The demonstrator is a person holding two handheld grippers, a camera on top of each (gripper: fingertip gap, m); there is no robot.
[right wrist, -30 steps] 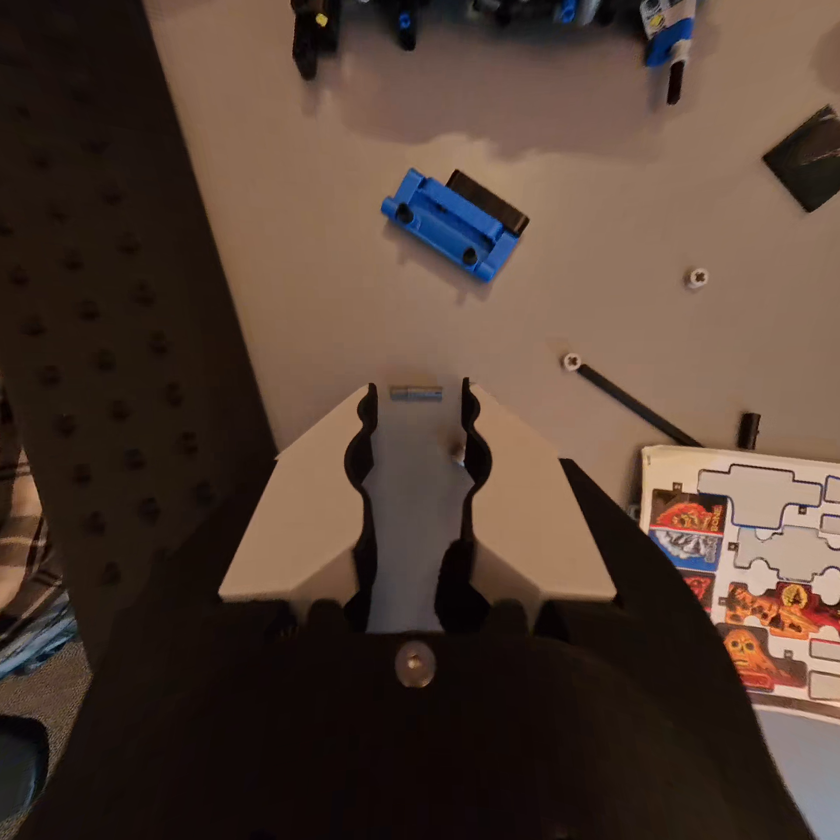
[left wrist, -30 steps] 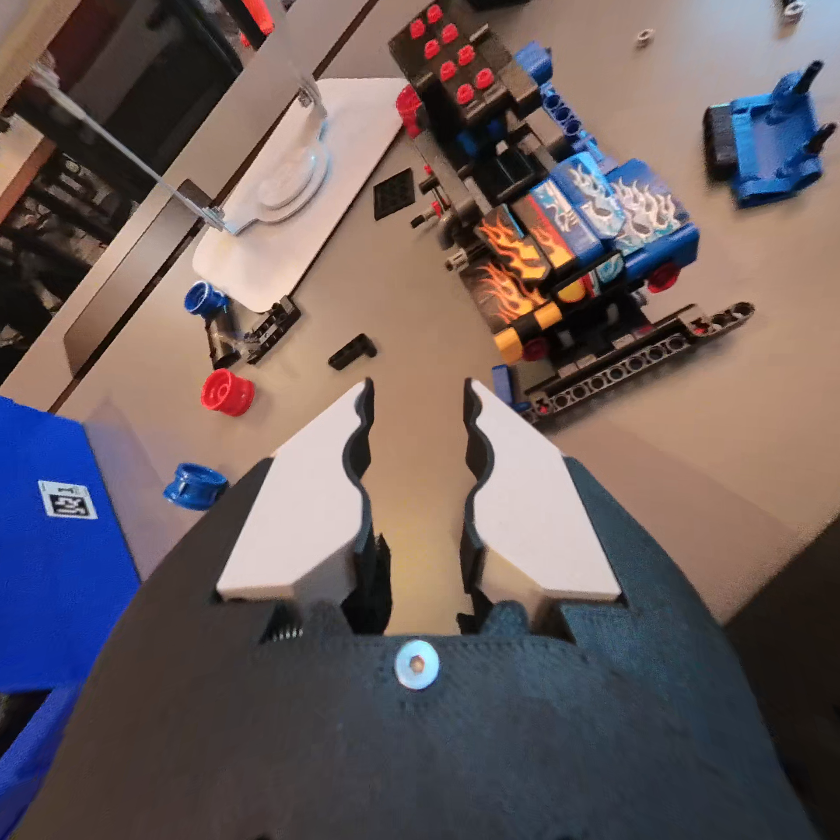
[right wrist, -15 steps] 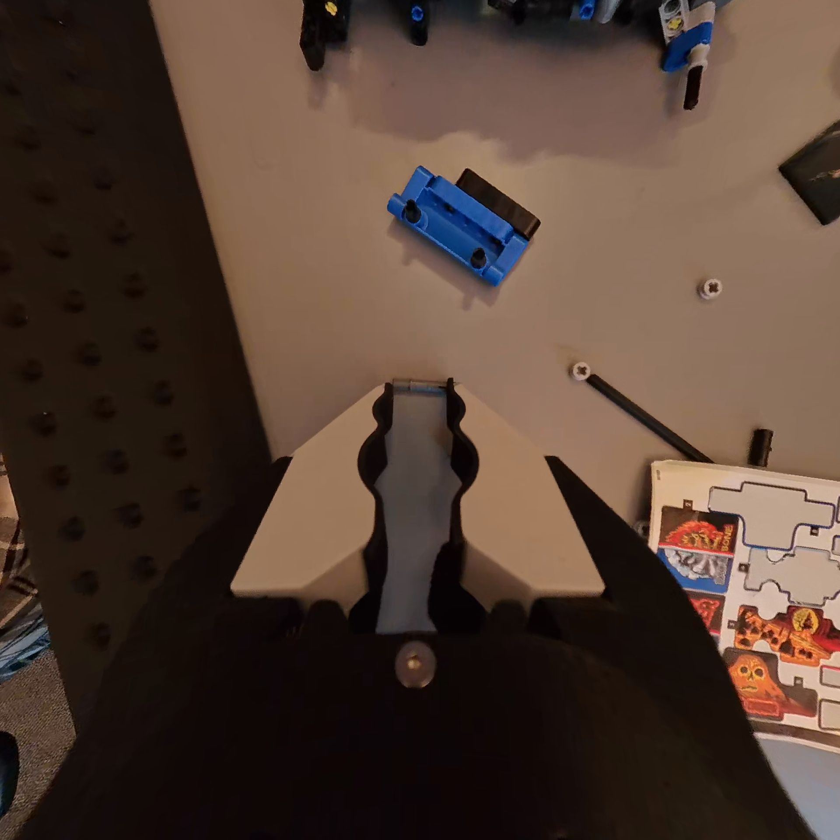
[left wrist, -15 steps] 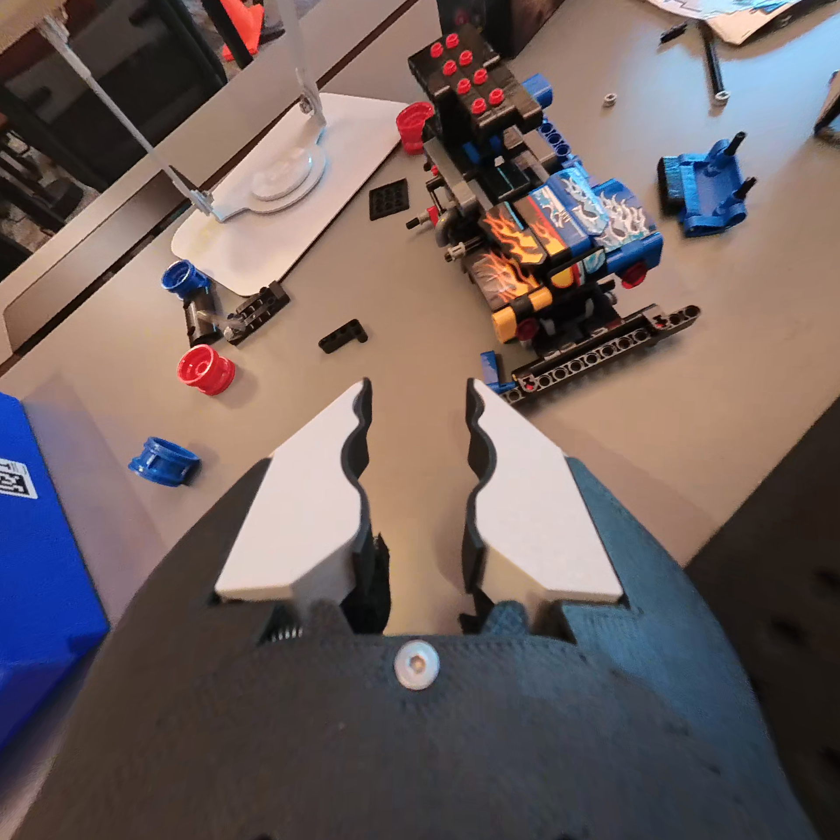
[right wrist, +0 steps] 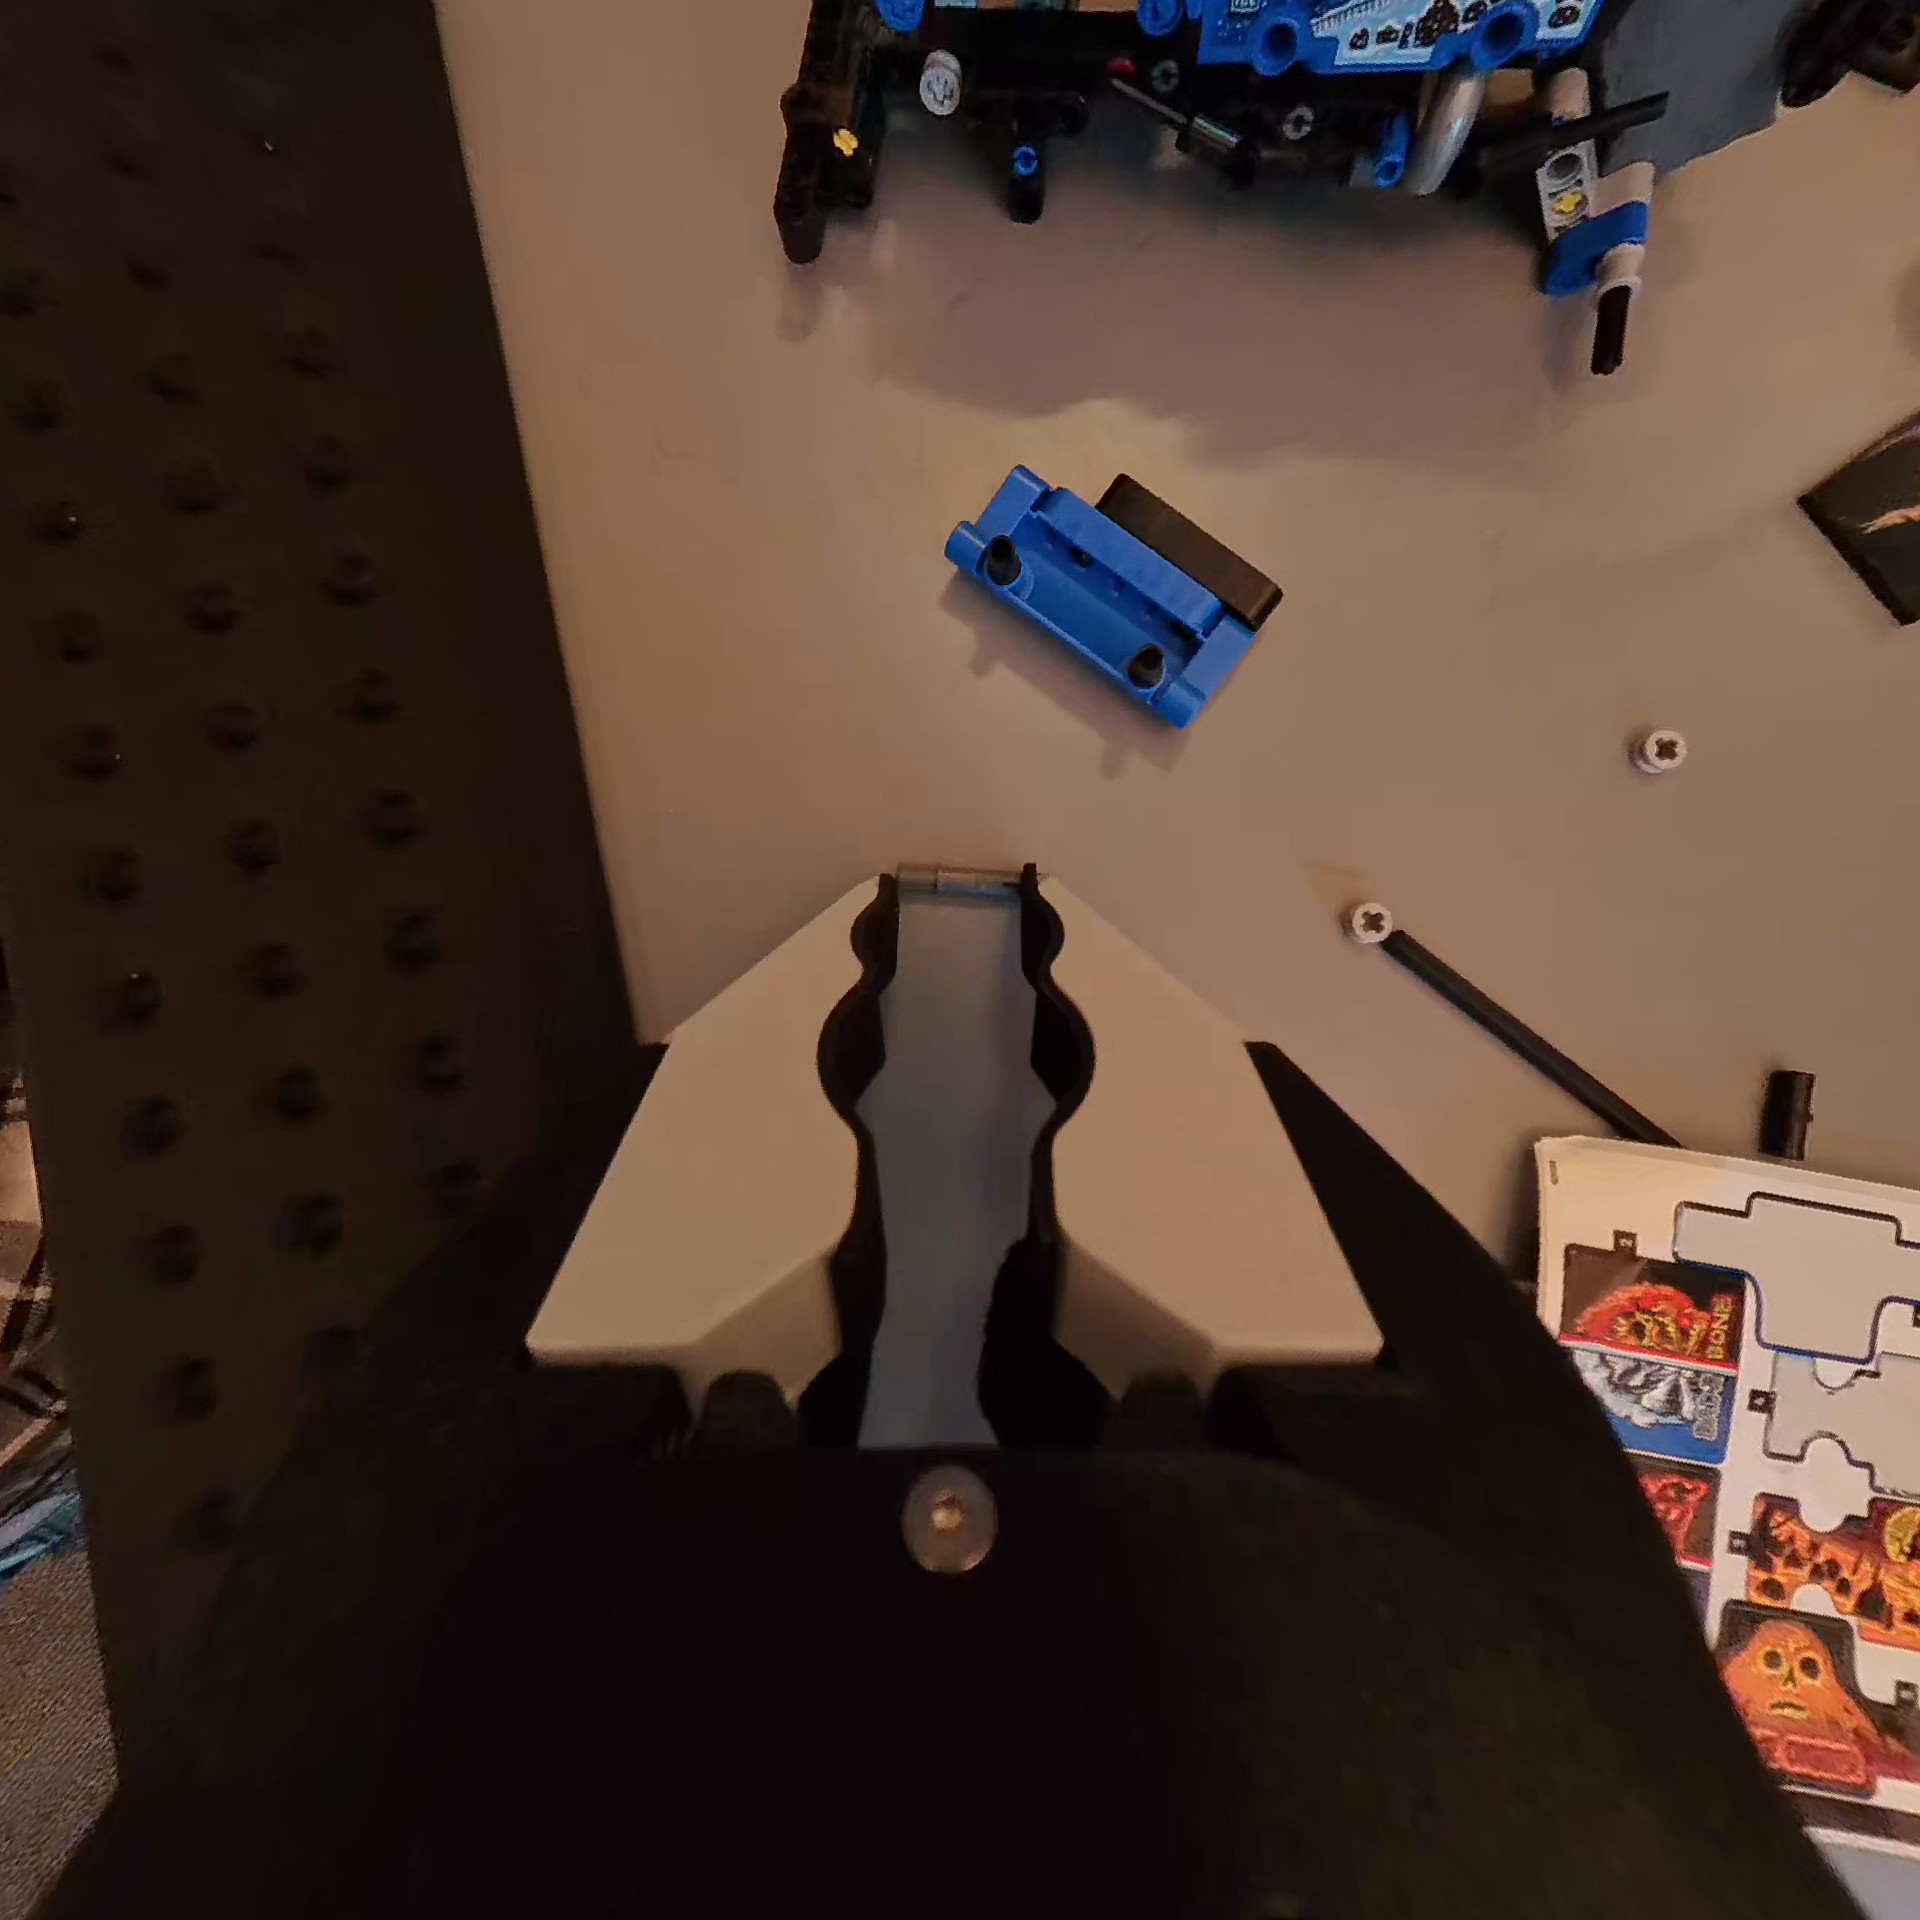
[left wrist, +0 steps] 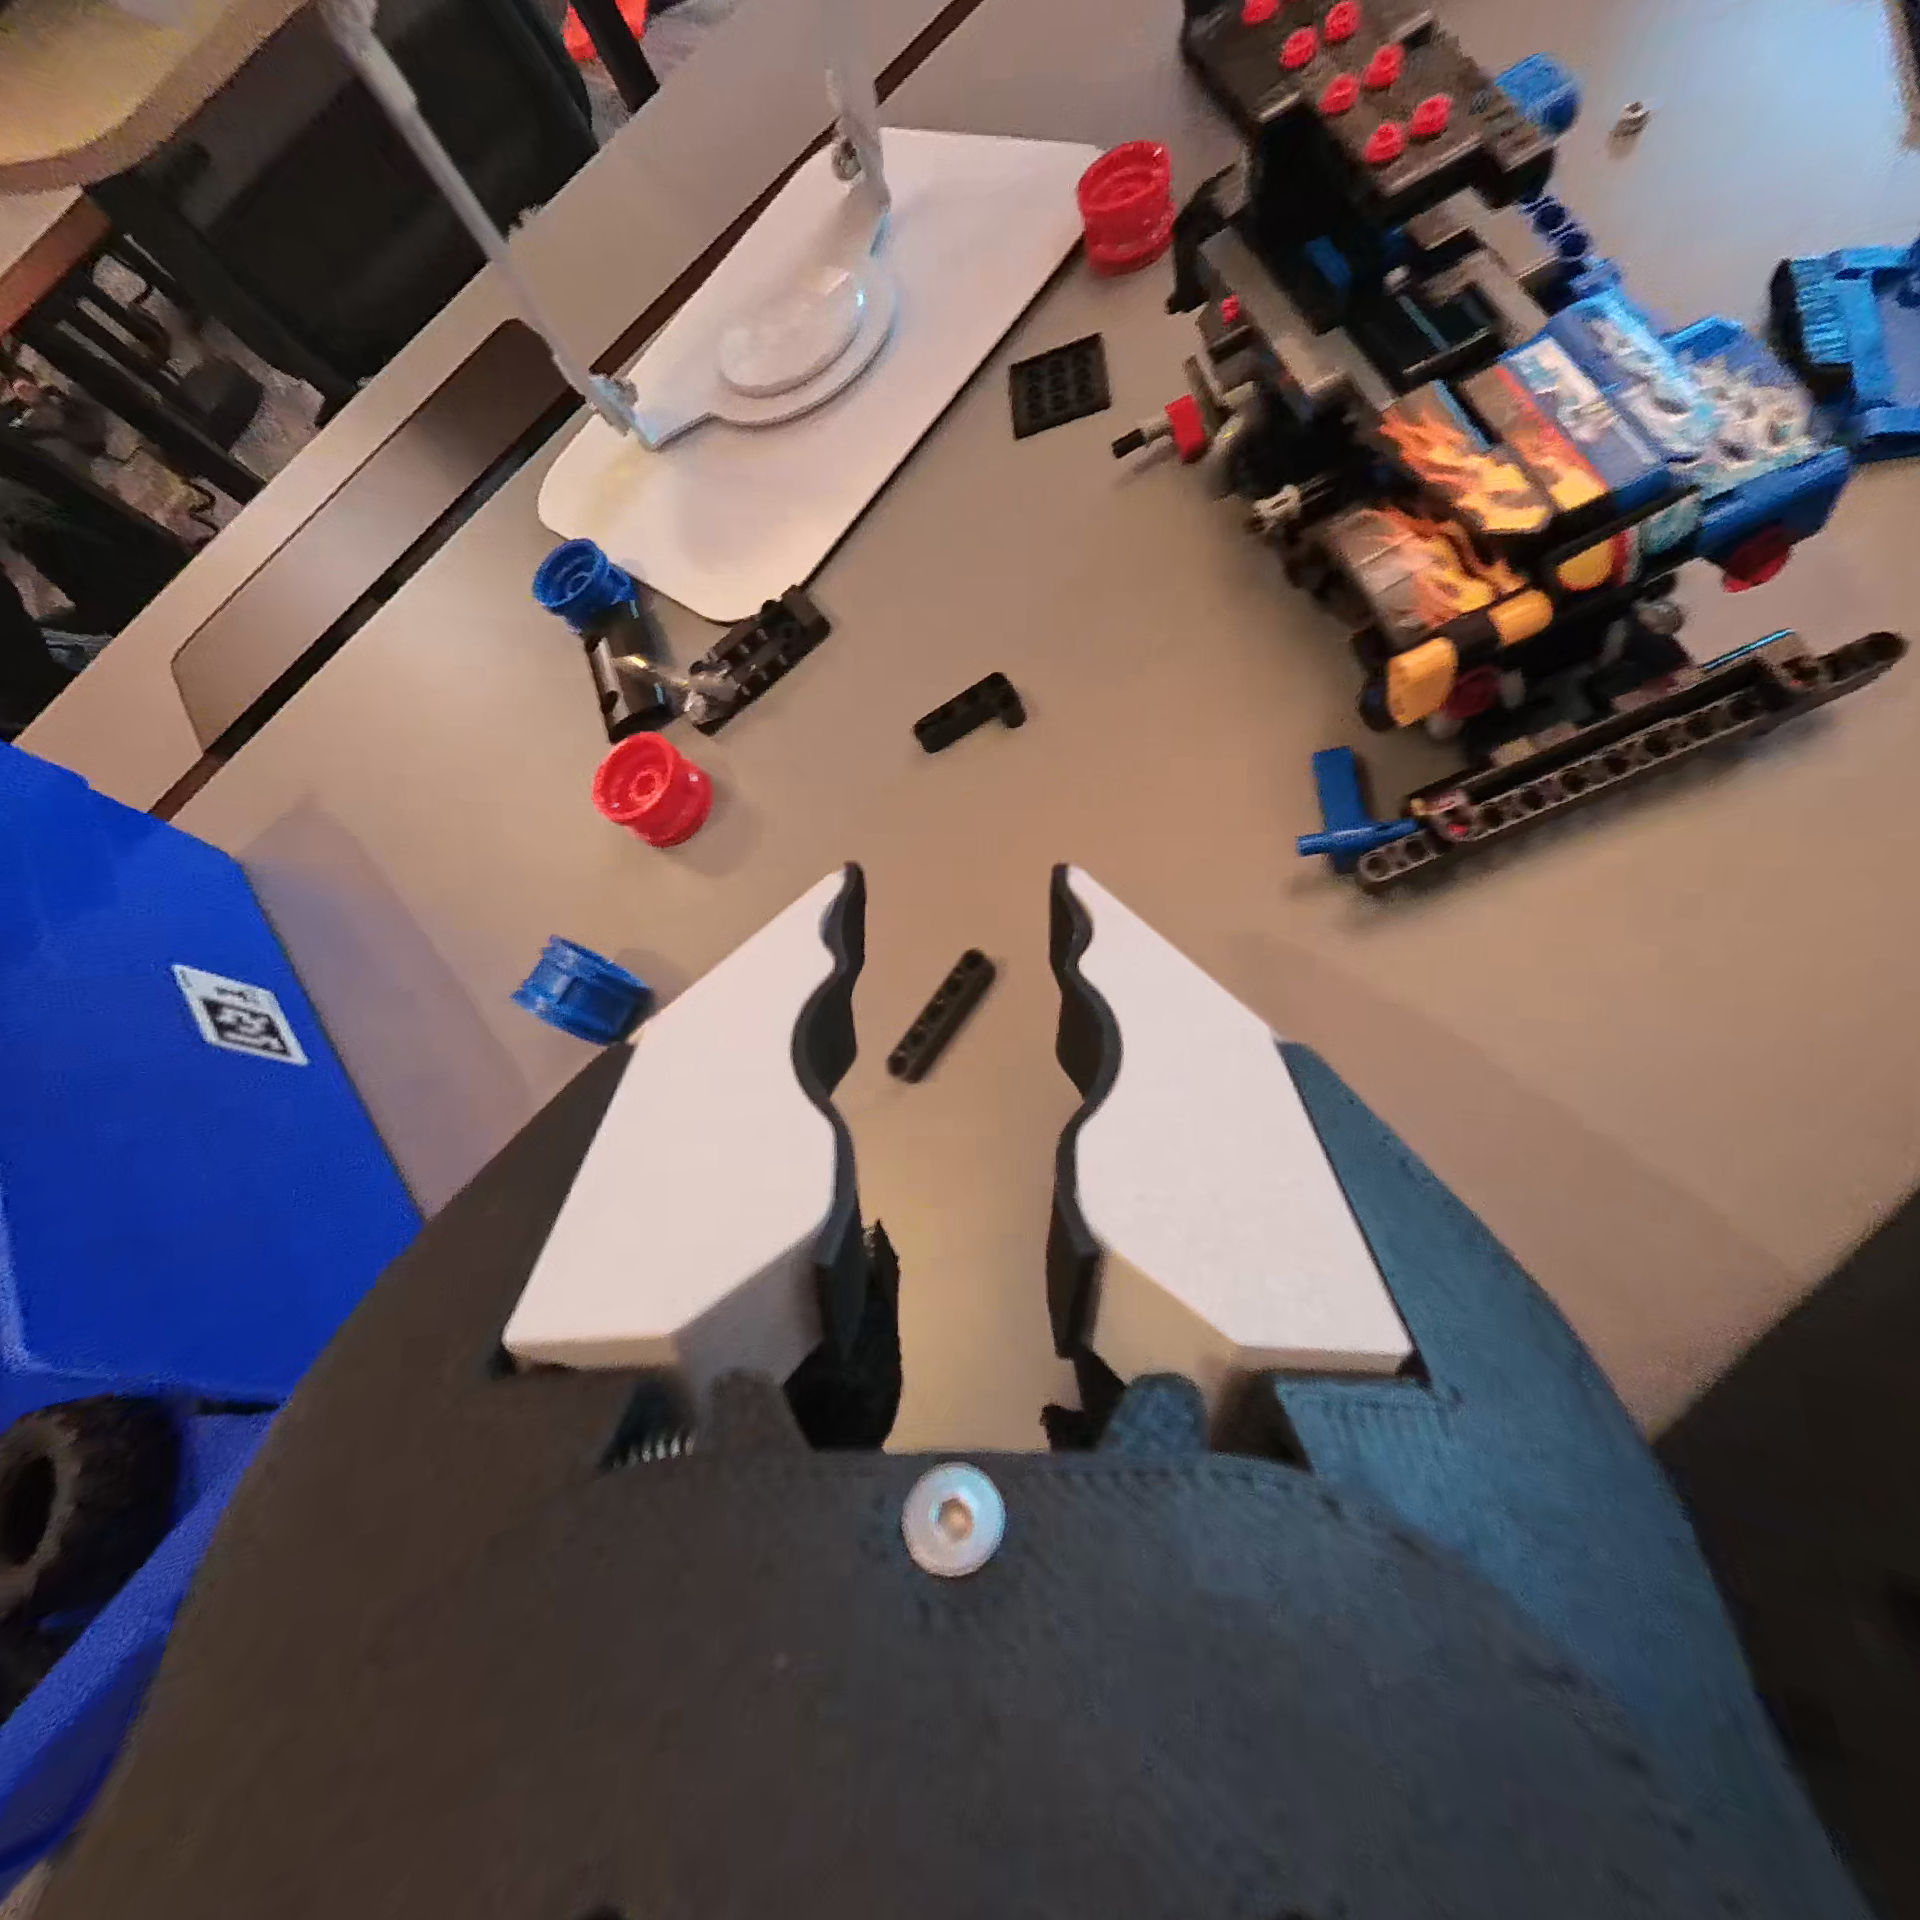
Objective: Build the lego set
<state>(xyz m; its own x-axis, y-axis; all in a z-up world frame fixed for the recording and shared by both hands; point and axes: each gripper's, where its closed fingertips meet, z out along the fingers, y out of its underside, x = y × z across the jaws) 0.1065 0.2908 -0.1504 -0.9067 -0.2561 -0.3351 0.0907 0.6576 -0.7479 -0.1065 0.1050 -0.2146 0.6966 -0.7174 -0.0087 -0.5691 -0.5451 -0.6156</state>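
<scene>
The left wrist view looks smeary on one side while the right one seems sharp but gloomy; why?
Left wrist view: motion blur smears the lego truck at the right edge, while the small black beam between the fingers stays crisp. Right wrist view: dim and warm, sharp on the blue piece, with the model's broad shadow above it.

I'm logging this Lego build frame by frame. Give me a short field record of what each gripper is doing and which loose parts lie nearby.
left gripper: open, empty, above a short black beam
right gripper: shut on a small grey pin
model: flame-stickered truck, partly built
loose parts: red wheel hub, blue panel piece, black axle
paper: sticker sheet at right
</scene>
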